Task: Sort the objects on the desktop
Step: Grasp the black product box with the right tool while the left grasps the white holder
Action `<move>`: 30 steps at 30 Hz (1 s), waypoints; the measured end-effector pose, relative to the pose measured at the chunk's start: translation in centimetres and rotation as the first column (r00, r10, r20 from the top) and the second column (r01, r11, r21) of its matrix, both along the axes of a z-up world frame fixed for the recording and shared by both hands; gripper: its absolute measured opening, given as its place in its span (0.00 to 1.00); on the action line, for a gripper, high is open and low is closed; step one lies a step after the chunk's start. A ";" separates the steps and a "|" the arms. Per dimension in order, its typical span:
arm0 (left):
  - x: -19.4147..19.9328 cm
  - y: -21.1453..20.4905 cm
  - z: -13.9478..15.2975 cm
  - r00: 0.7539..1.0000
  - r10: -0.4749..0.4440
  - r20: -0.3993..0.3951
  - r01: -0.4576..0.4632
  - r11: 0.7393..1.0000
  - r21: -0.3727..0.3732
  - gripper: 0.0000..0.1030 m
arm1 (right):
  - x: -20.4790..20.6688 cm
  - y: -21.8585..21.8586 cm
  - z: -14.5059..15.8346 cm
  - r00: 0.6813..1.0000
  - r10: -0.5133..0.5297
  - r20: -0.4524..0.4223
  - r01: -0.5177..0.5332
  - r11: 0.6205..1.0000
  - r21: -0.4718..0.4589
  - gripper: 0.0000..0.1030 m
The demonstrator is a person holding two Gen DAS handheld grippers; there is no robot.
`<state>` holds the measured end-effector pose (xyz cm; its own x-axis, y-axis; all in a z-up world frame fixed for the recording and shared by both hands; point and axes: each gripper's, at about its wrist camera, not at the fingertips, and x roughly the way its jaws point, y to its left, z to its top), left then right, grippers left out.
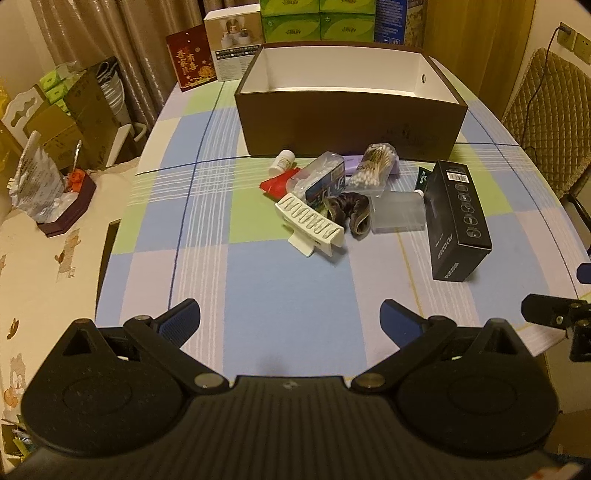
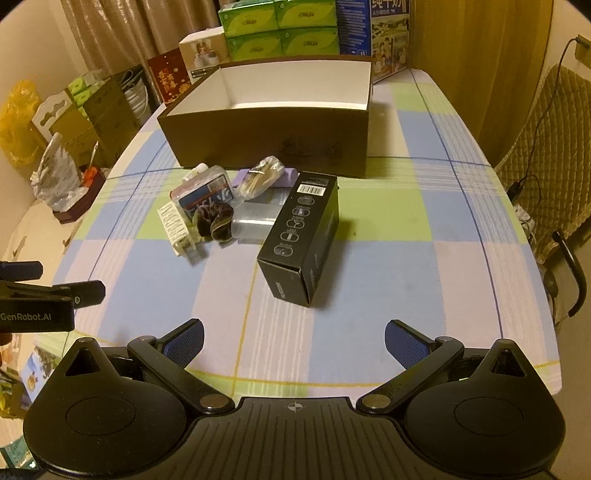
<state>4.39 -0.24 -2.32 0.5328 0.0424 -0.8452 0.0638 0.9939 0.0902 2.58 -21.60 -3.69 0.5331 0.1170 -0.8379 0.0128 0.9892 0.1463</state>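
A big brown box (image 1: 351,122) (image 2: 266,136) with a white, empty inside stands at the back of the checked table. In front of it lies a heap: a white comb-like clip (image 1: 312,223) (image 2: 176,229), a dark scrunchie (image 1: 351,208) (image 2: 216,219), a bag of cotton swabs (image 1: 375,168) (image 2: 260,177), a clear flat container (image 1: 399,212) (image 2: 255,221), a small white bottle (image 1: 282,160) and a black carton (image 1: 456,218) (image 2: 301,236). My left gripper (image 1: 290,319) and right gripper (image 2: 293,339) both hover open over the near table, holding nothing.
Green tissue packs (image 2: 280,29), a red card (image 1: 190,61) and other cartons stand behind the brown box. A side surface at the left carries a crumpled bag (image 1: 37,184). A padded chair (image 1: 546,114) stands at the right. The other gripper's tip (image 1: 554,319) shows at the right edge.
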 end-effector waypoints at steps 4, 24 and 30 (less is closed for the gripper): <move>1.0 0.0 -0.5 1.000 -0.019 -0.009 0.018 1.000 -0.021 0.99 | 0.8 0.1 -0.1 1.000 0.003 0.016 -0.003 1.000 0.004 0.98; 8.5 0.7 -4.2 0.997 -0.065 -0.045 0.063 0.997 -0.034 0.99 | 6.5 1.3 -2.8 0.997 -0.032 0.067 0.035 0.998 -0.046 0.89; 10.6 0.7 -5.1 0.995 -0.078 -0.056 0.076 0.996 -0.037 0.99 | 8.4 1.0 -3.9 0.998 -0.058 0.035 0.059 0.998 -0.034 0.81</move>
